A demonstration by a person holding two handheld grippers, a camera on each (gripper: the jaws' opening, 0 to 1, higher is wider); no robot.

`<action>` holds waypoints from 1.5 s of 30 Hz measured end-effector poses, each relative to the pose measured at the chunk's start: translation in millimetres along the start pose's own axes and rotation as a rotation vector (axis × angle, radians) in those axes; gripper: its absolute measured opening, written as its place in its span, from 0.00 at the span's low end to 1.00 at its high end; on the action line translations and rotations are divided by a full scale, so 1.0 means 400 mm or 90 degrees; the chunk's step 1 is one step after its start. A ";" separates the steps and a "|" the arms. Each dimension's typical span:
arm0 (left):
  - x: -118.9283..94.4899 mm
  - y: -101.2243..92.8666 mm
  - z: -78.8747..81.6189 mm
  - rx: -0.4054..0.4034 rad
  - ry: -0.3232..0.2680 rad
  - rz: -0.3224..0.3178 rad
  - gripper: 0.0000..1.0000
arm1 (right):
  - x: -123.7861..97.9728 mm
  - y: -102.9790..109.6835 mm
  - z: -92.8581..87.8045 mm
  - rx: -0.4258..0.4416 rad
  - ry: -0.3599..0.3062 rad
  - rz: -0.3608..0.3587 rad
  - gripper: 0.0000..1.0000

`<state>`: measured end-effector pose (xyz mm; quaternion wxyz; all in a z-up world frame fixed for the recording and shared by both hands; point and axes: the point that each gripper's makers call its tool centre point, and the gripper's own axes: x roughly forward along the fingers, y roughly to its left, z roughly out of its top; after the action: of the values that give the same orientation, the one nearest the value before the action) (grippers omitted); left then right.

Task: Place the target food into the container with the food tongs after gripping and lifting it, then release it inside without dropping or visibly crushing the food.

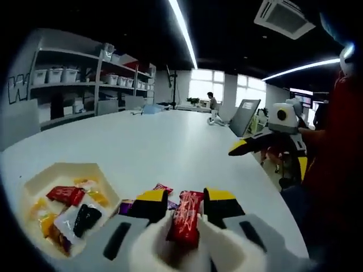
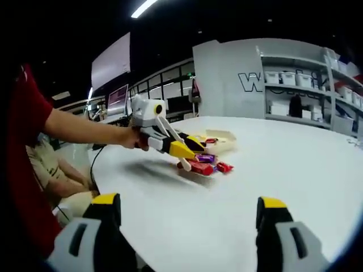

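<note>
Now the left hand-held gripper (image 1: 187,208) clamps a red snack packet (image 1: 186,222) just beside the container (image 1: 39,180); right hand-held gripper (image 2: 187,218) gapes.

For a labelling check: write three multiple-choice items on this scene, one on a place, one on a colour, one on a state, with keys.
1. Where does the tray lie in the left gripper view?
A. left of the jaws
B. right of the jaws
C. on the shelves

2. What colour is the packet between the left gripper jaws?
A. green
B. red
C. white

3. How do the right gripper jaws stand?
A. shut on a packet
B. shut on nothing
C. wide apart, holding nothing

Key: 1 A, the tray sits lower left; 2 B, its wrapper is red; 3 C, bare table shows between them.
</note>
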<state>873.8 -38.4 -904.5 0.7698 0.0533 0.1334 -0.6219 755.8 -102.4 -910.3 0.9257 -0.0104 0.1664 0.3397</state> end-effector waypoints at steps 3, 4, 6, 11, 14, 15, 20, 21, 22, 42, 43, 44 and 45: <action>-0.015 0.015 0.012 -0.005 -0.007 0.007 0.24 | 0.001 0.000 0.000 0.000 0.001 0.000 0.99; -0.019 0.018 0.016 -0.004 -0.008 0.009 0.24 | 0.001 0.000 0.000 0.000 0.000 0.000 0.99; -0.027 0.026 0.025 -0.003 -0.011 0.013 0.24 | 0.003 0.001 -0.001 0.000 0.001 -0.001 0.99; -0.041 0.047 0.036 0.003 -0.011 0.024 0.24 | 0.006 0.006 -0.005 -0.001 0.005 0.002 0.99; -0.048 0.062 0.042 0.003 -0.016 0.032 0.24 | 0.006 0.006 -0.005 -0.001 0.005 0.002 0.99; -0.051 0.068 0.046 0.000 -0.020 0.035 0.24 | 0.006 0.006 -0.004 0.000 0.004 0.003 0.99; -0.062 0.094 0.058 0.000 -0.026 0.050 0.24 | 0.007 0.008 -0.009 -0.003 0.009 0.003 0.99; -0.064 0.098 0.060 0.003 -0.026 0.053 0.24 | 0.007 0.008 -0.010 -0.002 0.010 0.003 0.99; -0.067 0.104 0.064 0.008 -0.028 0.056 0.24 | 0.007 0.009 -0.011 -0.002 0.010 0.004 0.99; -0.095 0.185 0.074 0.013 -0.019 0.085 0.25 | 0.017 -0.004 -0.034 0.007 0.023 0.004 0.99; -0.095 0.188 0.073 0.012 -0.018 0.085 0.25 | 0.018 -0.004 -0.034 0.007 0.023 0.004 0.99; -0.095 0.192 0.072 0.015 -0.016 0.086 0.25 | 0.018 -0.005 -0.034 0.007 0.024 0.004 0.99; -0.094 0.192 0.073 0.019 -0.014 0.088 0.25 | 0.019 -0.006 -0.035 0.006 0.025 0.003 0.99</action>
<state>945.5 6.9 -872.9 0.8112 0.0669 0.1120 -0.5700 758.6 -101.6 -926.0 0.9213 -0.0125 0.1865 0.3409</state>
